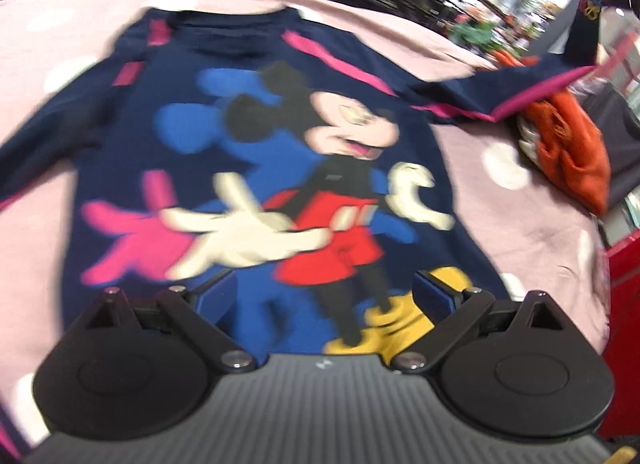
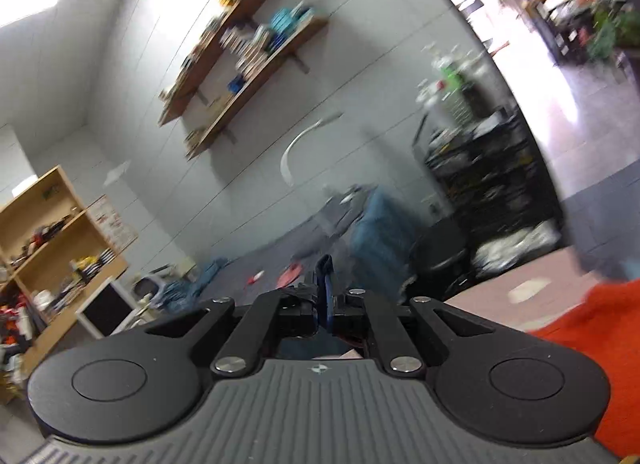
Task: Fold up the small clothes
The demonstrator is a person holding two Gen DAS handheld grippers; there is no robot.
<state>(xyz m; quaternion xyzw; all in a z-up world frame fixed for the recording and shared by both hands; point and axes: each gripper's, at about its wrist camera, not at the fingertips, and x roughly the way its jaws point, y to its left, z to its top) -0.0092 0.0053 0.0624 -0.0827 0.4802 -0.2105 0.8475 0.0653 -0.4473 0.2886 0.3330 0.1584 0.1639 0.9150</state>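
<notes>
A navy sweater [image 1: 224, 112] with a cartoon mouse print lies face up on a pink dotted cloth [image 1: 480, 200]. My left gripper [image 1: 326, 290] hangs open over its hem, nothing between the fingers. The sweater's right sleeve [image 1: 500, 92], with a pink cuff, is lifted off the cloth and stretches up to the right. In the right wrist view my right gripper [image 2: 325, 276] is shut, blue pads pressed together, pointing out at the room. Navy cloth [image 2: 304, 348] shows just beneath its fingers, so it seems to hold that sleeve.
An orange garment [image 1: 568, 144] [image 2: 600, 328] lies bunched at the cloth's right edge. A red box [image 1: 626, 304] stands beyond that edge. Wall shelves [image 2: 240, 48], a wooden bookcase [image 2: 52, 232] and dark racks [image 2: 488, 184] fill the room behind.
</notes>
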